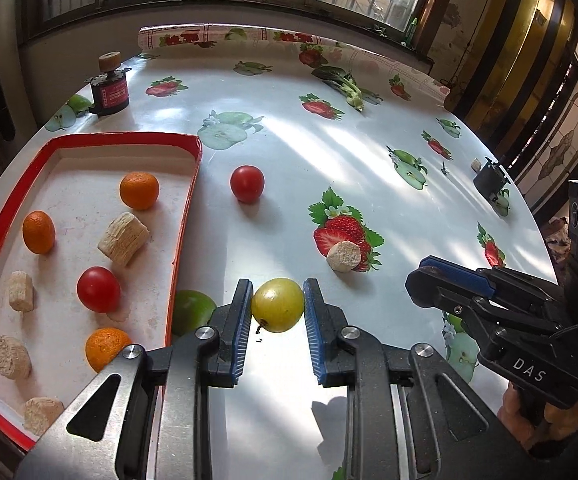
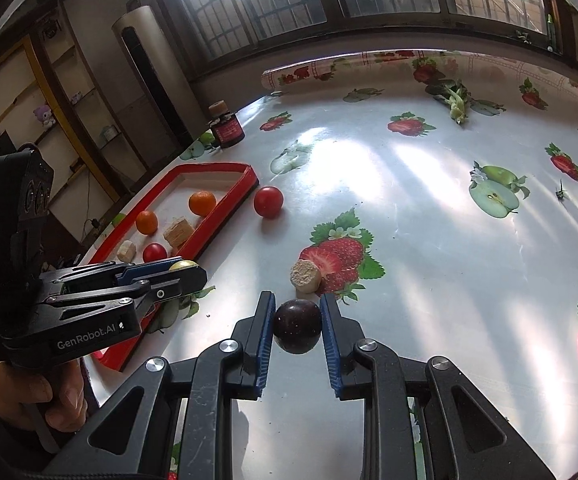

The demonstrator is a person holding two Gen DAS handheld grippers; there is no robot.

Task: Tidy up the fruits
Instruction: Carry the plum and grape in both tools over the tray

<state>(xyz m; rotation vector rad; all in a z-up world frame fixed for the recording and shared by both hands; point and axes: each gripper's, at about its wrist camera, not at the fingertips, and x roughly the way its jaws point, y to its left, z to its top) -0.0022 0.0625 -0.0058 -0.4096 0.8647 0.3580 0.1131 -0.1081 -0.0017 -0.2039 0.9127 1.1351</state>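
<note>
Left wrist: red tray (image 1: pixel 89 138), oranges (image 1: pixel 139 190), tomato (image 1: pixel 98 289)

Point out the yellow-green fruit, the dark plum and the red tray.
yellow-green fruit (image 1: pixel 278 304), left wrist view, middle of its skin.
dark plum (image 2: pixel 297 326), right wrist view, centre of its front.
red tray (image 1: pixel 129 136), left wrist view, far rim.

tomato (image 1: pixel 247 183) right of tray (image 1: pixel 193 200)

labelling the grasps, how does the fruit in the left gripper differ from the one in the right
The fruit in the left gripper is yellow-green; the one in the right gripper is dark purple. The yellow-green fruit shows a stem nub, the purple one none. Both are small, round and sit between blue pads above the table.
</note>
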